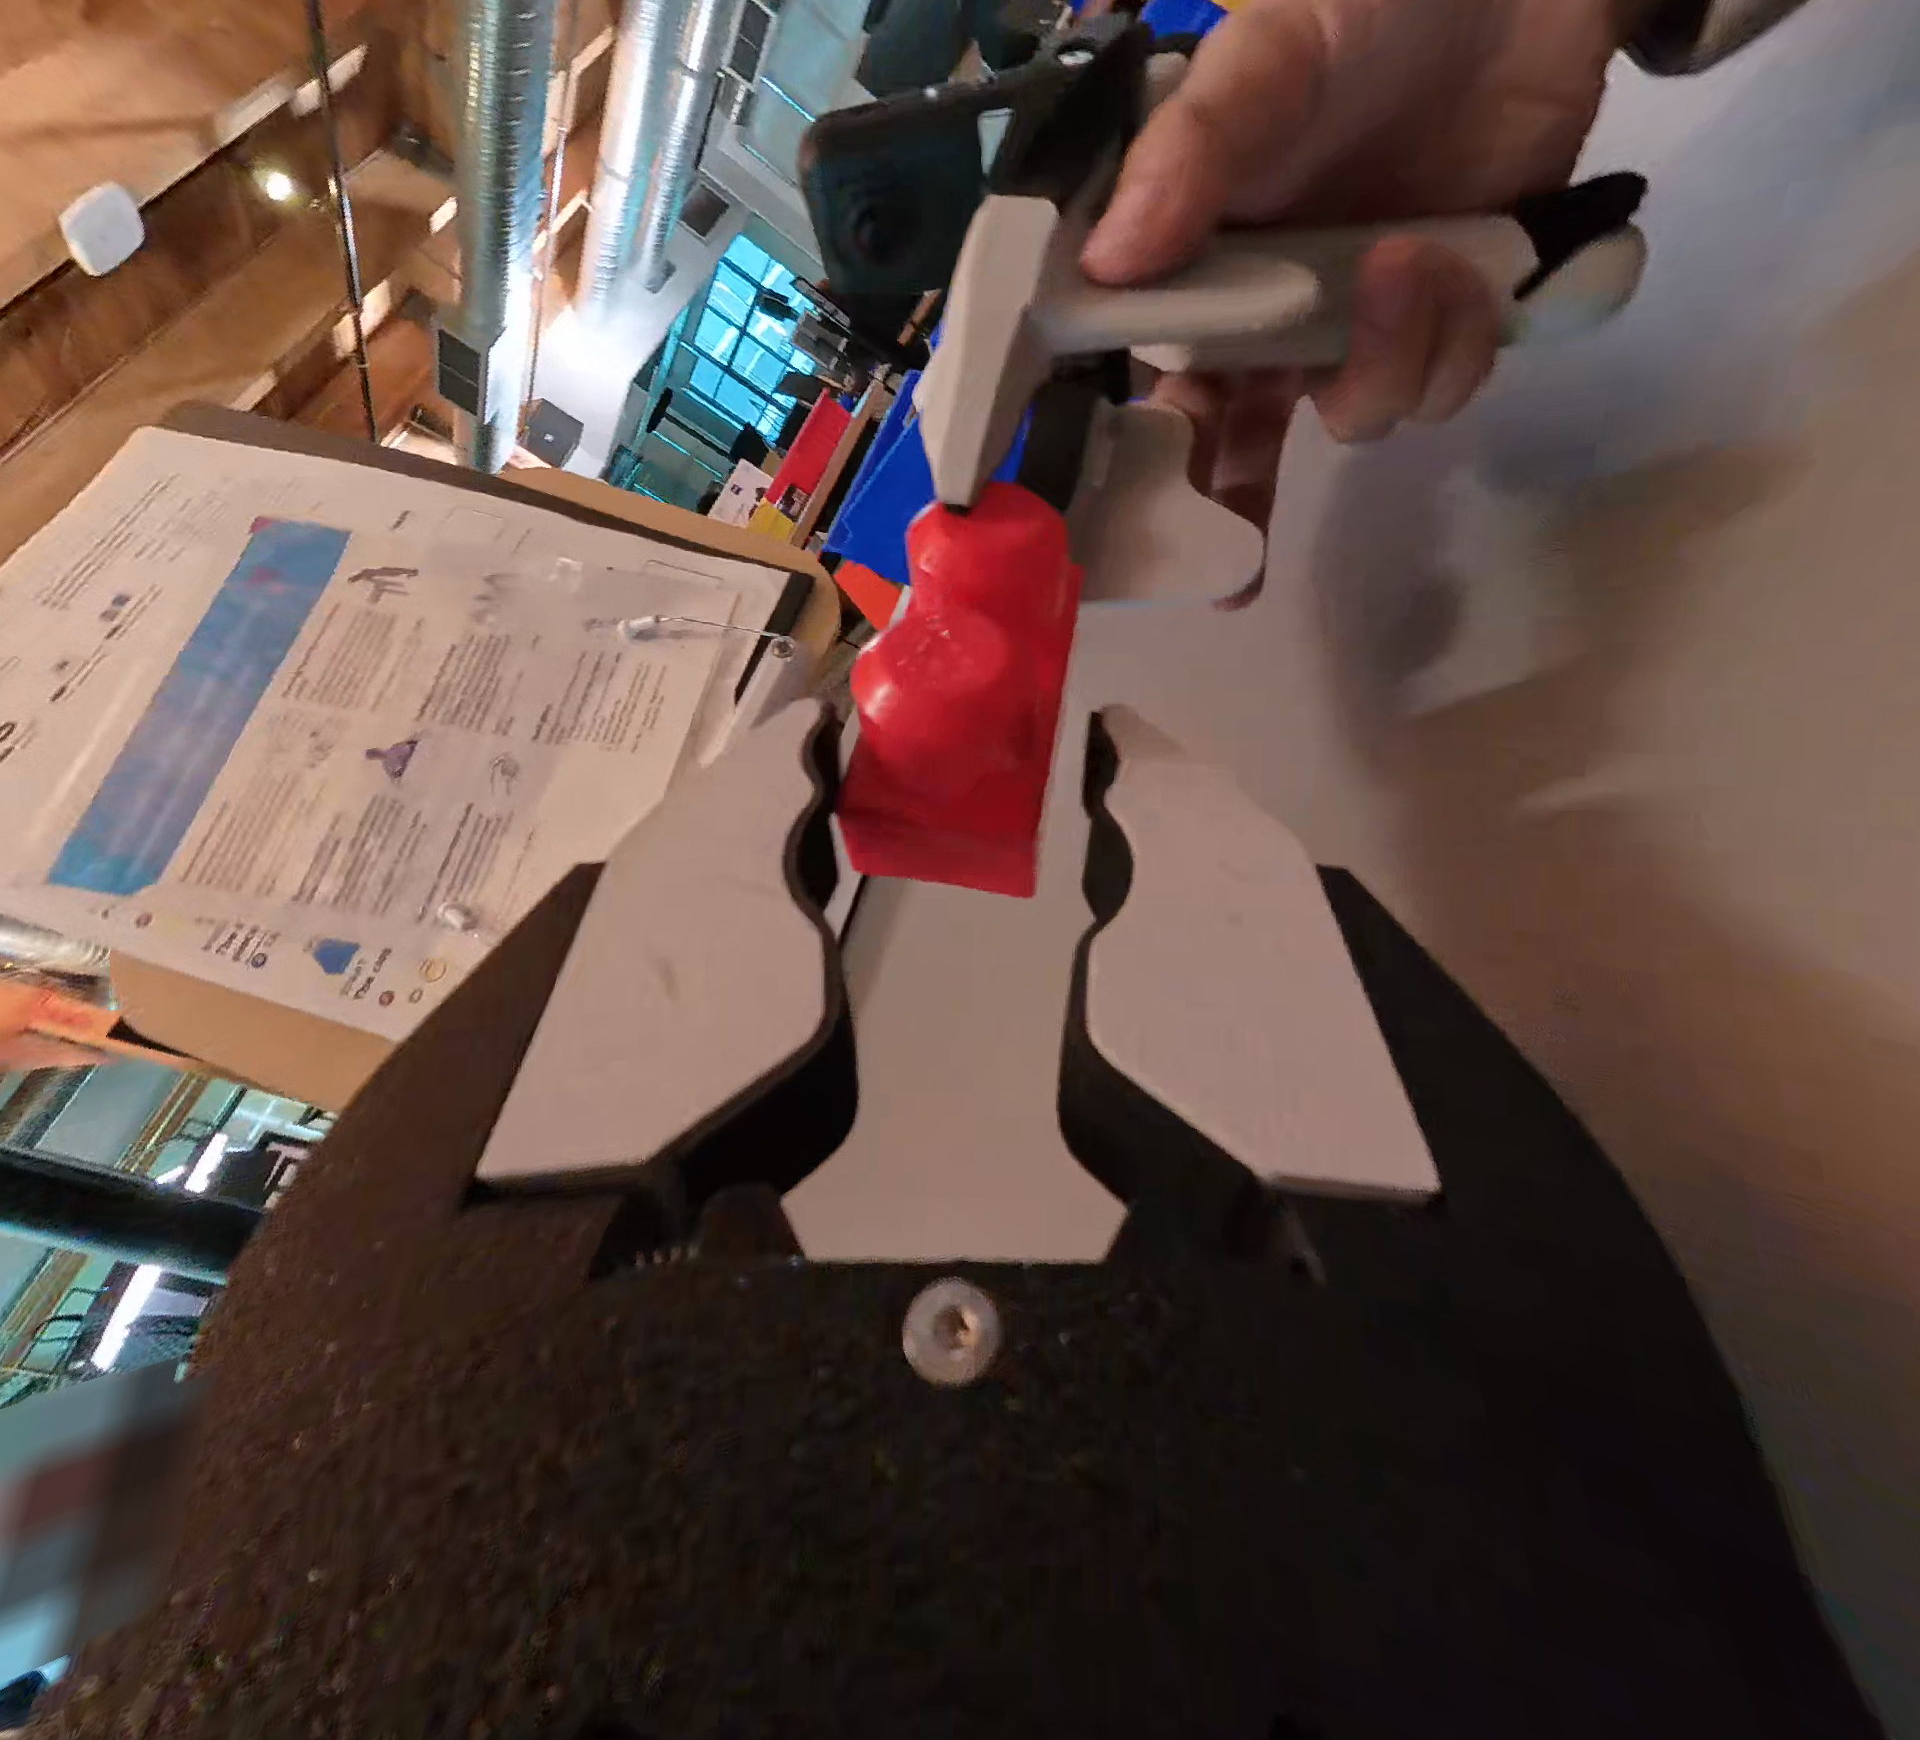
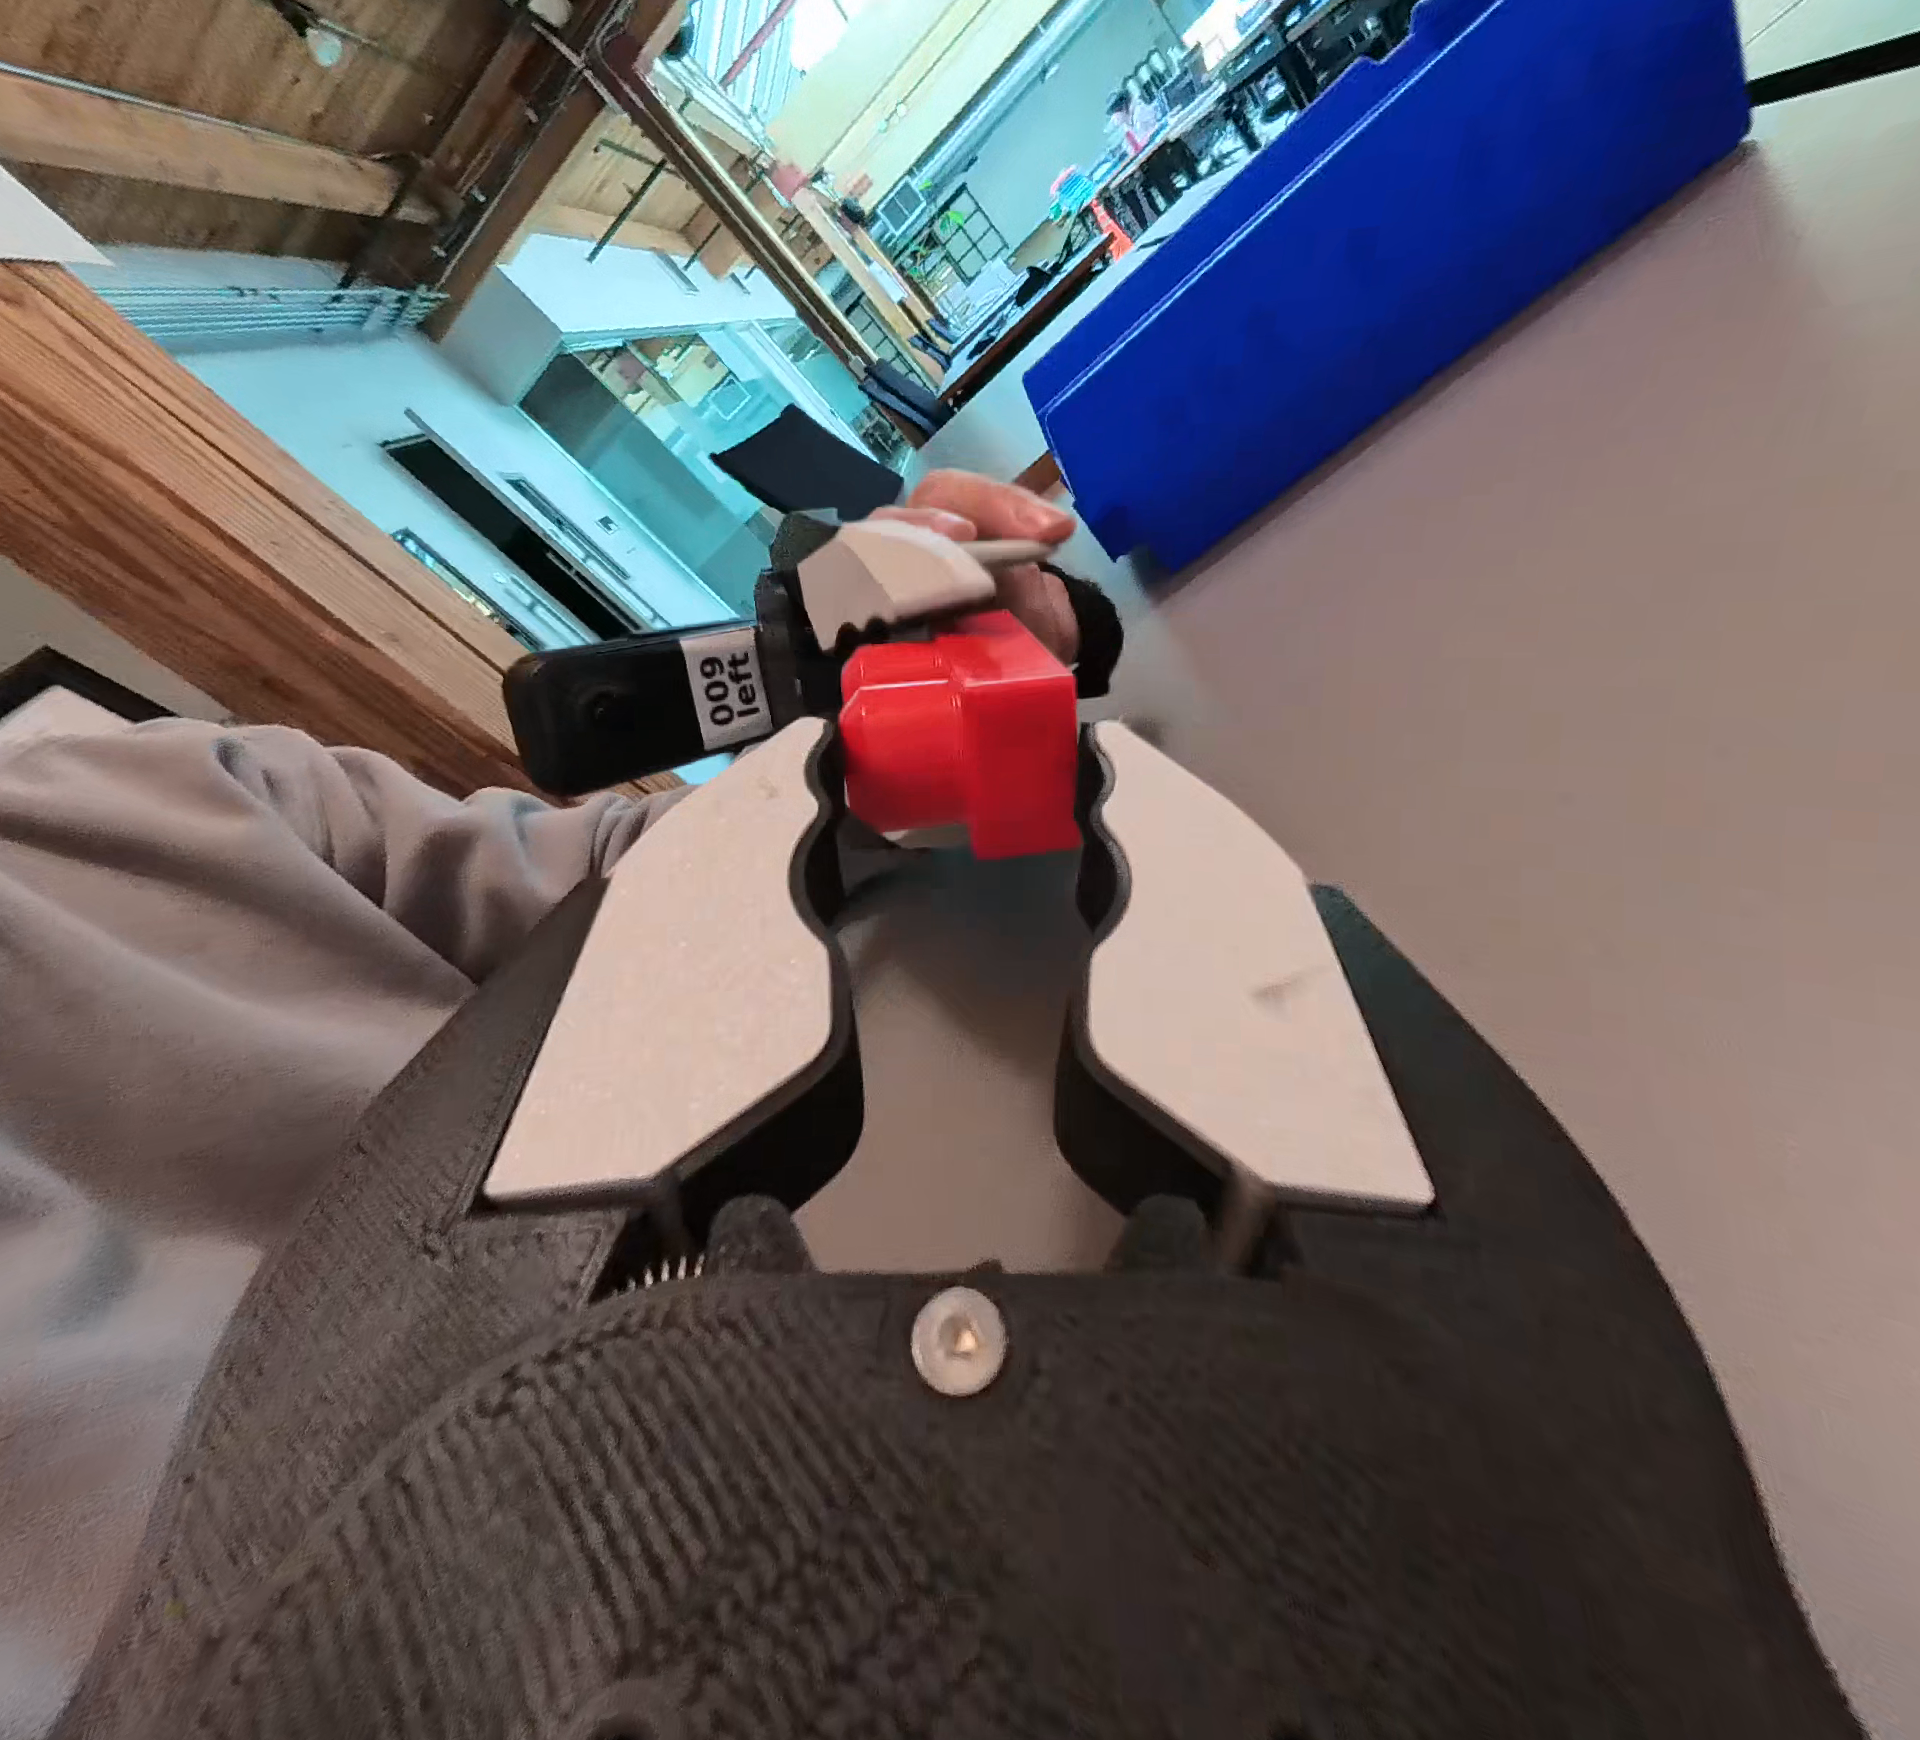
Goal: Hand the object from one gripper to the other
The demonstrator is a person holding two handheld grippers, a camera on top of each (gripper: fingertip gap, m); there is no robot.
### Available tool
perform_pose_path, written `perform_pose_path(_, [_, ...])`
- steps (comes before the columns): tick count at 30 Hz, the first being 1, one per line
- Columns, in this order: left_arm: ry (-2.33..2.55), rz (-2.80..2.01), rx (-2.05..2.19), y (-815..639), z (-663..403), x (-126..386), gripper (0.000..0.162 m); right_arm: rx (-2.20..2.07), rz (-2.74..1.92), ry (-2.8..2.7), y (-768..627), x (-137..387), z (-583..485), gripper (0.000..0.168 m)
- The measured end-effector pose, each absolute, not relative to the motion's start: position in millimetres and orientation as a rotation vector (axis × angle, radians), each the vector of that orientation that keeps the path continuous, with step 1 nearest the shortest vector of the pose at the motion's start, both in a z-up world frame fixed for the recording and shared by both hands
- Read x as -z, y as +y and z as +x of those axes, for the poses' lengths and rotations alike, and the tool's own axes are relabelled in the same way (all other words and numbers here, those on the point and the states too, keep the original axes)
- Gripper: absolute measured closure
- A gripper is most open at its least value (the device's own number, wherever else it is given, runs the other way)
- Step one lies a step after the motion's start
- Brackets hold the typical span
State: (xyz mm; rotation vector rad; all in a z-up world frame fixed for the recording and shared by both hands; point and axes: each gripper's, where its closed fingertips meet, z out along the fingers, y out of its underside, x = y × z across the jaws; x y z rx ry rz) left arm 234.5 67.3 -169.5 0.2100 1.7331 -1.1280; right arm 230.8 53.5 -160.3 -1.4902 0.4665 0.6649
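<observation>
Midair, above a pale worktop point(image 2: 1507, 651), a red block point(image 2: 961, 740) with round studs hangs between two hand-held tools that meet nose to nose. Nothing supports the block from below, so at least one tool must be carrying it.

The right tool point(image 2: 961, 745) has its two fingers set on opposite sides of the block. In its own view both dark pads touch red, so it looks closed on the block. The left tool point(image 1: 961, 734) straddles the other end. One pad touches the studded side, but a thin pale sliver shows between the other pad and the block's flat side, so I cannot tell whether it is gripping or loose.

Each tool takes one end, which leaves room for the other, as a handover needs. A hand point(image 1: 1351, 80) wraps the right tool's grey handle. A clipboard point(image 1: 364, 703) with a printed sheet stands beside the left tool, and a blue bin point(image 2: 1403, 288) sits well apart on the worktop.
</observation>
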Motion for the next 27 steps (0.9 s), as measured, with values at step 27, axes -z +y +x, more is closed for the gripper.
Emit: perform_pose_path(27, [1.820, -0.028, 1.484, 78, 235, 157, 0.099, -0.648, -1.428, 0.521, 54, 156, 238, 0.133])
